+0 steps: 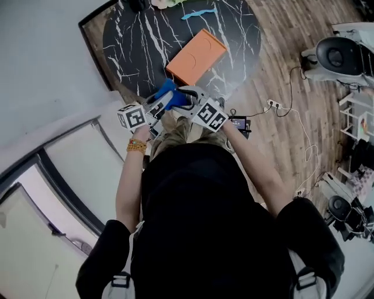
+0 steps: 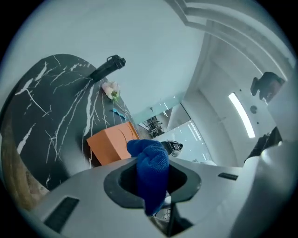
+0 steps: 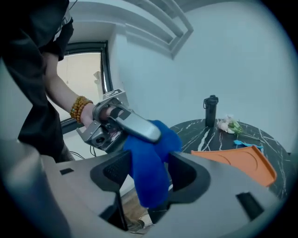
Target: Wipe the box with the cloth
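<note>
An orange box lies flat on the round black marble table. Over the table's near edge, both grippers meet at a blue cloth. My left gripper is shut on the cloth, which bunches up between its jaws and hangs below them; the box is just beyond. My right gripper stands open, and the cloth hangs loose in the gap between its jaws. In the right gripper view the left gripper reaches in from the left onto the cloth's top, with the box at the right.
A black bottle, a small flower and a light blue item sit at the table's far side. Cables and a power strip lie on the wooden floor at the right, near a white machine. A window is at the left.
</note>
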`<state>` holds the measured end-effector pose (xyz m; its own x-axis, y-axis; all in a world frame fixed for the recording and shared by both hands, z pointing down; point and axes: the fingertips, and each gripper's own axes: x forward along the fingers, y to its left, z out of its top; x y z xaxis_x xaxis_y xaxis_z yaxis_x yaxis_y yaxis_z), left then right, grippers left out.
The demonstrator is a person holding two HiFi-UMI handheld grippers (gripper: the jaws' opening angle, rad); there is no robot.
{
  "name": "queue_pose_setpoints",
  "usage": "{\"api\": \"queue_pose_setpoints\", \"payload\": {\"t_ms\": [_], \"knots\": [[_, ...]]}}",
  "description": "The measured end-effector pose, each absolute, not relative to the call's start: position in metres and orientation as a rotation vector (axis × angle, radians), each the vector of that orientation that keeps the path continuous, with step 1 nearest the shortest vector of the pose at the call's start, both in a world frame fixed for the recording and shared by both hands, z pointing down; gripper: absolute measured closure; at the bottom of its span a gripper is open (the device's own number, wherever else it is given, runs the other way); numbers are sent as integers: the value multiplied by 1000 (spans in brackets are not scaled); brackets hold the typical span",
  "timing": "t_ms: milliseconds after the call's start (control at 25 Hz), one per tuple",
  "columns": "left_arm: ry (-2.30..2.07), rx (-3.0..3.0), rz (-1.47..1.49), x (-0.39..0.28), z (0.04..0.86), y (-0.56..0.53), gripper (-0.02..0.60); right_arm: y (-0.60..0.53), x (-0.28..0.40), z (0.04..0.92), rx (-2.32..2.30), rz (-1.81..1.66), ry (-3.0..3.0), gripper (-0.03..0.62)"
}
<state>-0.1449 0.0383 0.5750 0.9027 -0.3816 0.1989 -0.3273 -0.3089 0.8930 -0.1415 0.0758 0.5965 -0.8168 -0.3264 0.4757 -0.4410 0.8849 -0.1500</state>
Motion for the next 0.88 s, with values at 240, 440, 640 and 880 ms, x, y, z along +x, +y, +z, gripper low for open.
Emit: {"api": "queue_pose_setpoints", "payload": {"t_ms": [240,440,640,880], "knots": [[-614,1995,72,-131,595,42,492,68,-146,616,758,431,-2435,418],[-564,2082,113,-124,586,38,457,59,-117,621,844,493,-2422,500],[-815,2127,144,-154,584,6,473,21,-63,607,1121,462,-2372,505],[-992,2327,374,-146,591,-8,550,5,-53,589,1254,398,-2377,505]]}}
